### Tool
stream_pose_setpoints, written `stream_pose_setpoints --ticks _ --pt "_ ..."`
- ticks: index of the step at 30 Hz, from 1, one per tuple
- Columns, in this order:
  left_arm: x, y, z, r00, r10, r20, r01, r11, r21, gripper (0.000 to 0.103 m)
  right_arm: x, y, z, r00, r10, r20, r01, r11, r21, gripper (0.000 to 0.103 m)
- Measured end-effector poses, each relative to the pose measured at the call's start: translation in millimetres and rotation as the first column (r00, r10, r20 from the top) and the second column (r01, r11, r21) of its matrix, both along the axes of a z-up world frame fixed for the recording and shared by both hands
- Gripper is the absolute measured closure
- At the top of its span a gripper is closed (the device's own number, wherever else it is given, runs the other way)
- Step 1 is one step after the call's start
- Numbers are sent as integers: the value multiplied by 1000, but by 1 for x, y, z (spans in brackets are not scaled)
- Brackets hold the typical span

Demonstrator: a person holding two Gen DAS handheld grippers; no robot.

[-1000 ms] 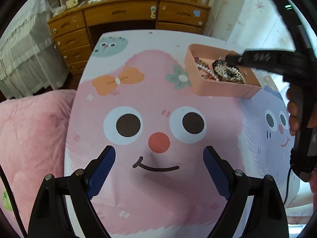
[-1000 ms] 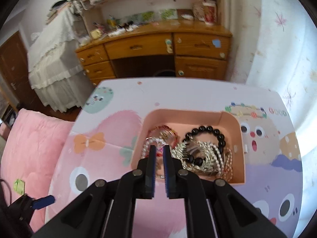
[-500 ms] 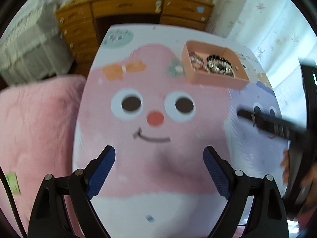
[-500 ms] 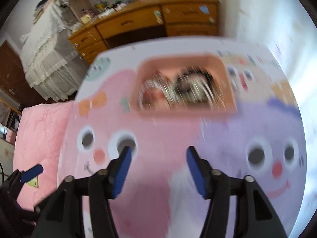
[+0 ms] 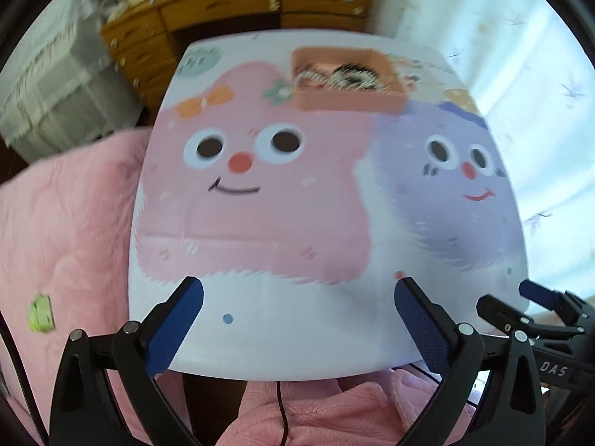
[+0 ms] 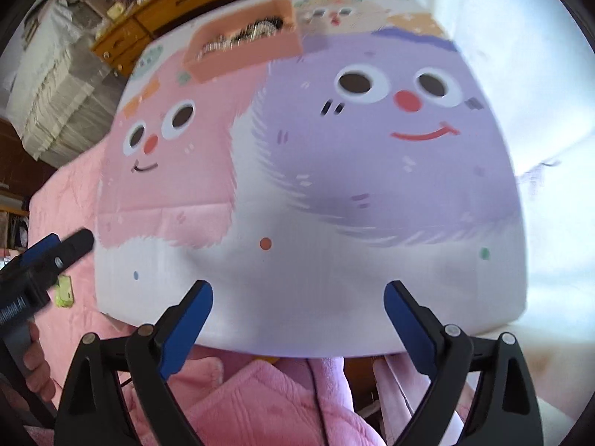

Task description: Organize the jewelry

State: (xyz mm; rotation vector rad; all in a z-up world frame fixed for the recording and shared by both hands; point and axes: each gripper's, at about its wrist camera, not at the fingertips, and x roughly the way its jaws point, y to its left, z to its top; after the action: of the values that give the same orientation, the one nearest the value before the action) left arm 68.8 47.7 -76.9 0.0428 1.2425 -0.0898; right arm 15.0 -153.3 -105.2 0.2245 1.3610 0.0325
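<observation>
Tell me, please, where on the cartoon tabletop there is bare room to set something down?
Nearly the whole table is bare: the pink face, the purple face and the white strip along the near edge. Only the far edge is taken, by the pink tray heaped with jewelry.

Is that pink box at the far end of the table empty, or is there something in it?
Not empty. The open-topped pink box holds a blurred heap of jewelry: silvery strands and something dark. How many pieces, cannot tell.
</observation>
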Motion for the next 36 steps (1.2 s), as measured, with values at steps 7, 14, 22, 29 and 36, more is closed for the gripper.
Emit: stream_pose_setpoints --ticks 7,14,22,29,36 --pt "-8 -23 57 986 -6 169 7 1000 -8 1 -11 -12 63 989 -15 146 6 998 58 9" --pt "-17 -25 65 977 32 213 -37 999 20 1 -27 1 93 945 43 325 -40 999 -16 8" --pt "-26 -20 60 978 61 201 -70 997 37 1 -27 1 101 931 48 361 -43 999 -24 1" --pt "-24 -20 50 986 50 161 -56 998 33 1 -23 2 103 920 48 390 -31 998 -49 0" --pt "-23 -23 50 983 37 180 -47 997 55 1 -15 4 96 931 49 362 -32 998 -52 0"
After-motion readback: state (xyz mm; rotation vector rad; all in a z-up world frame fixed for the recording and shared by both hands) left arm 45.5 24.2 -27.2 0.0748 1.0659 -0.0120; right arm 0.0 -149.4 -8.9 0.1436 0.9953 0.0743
